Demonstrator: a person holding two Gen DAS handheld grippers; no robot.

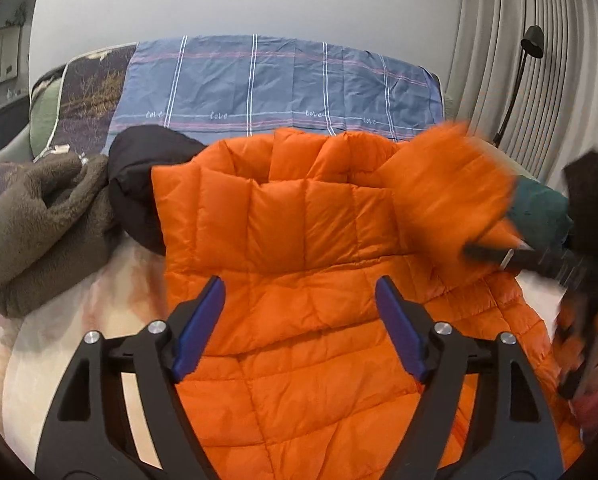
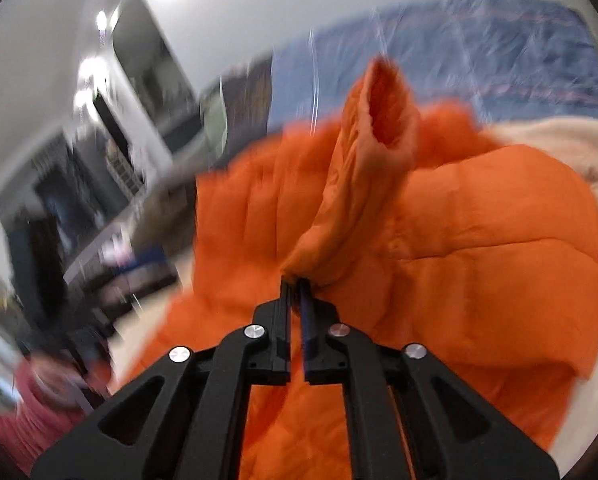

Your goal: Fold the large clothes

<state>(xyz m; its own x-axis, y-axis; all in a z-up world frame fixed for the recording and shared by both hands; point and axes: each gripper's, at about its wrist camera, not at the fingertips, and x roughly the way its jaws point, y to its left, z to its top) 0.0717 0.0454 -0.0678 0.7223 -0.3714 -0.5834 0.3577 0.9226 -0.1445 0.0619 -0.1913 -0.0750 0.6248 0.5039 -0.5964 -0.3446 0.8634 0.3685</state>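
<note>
An orange quilted puffer jacket (image 1: pixel 299 240) lies spread on the bed, collar toward the far side. My left gripper (image 1: pixel 301 280) hovers over the middle of the jacket, its blue pads (image 1: pixel 203 328) wide apart with nothing between them. In the left wrist view my right gripper (image 1: pixel 495 254) shows as a blur at the right, carrying the jacket's sleeve (image 1: pixel 447 184). In the right wrist view the right gripper (image 2: pixel 297 282) is shut on the sleeve (image 2: pixel 359 160), which stands lifted above the jacket body (image 2: pixel 479 248) with its cuff opening showing.
A brown fleece garment (image 1: pixel 39 220) and a black garment (image 1: pixel 139 176) lie left of the jacket. A blue plaid sheet (image 1: pixel 279 84) covers the far side of the bed, with a cream blanket (image 1: pixel 79 340) under the jacket. A teal item (image 1: pixel 539 212) and a floor lamp (image 1: pixel 531 48) are at the right.
</note>
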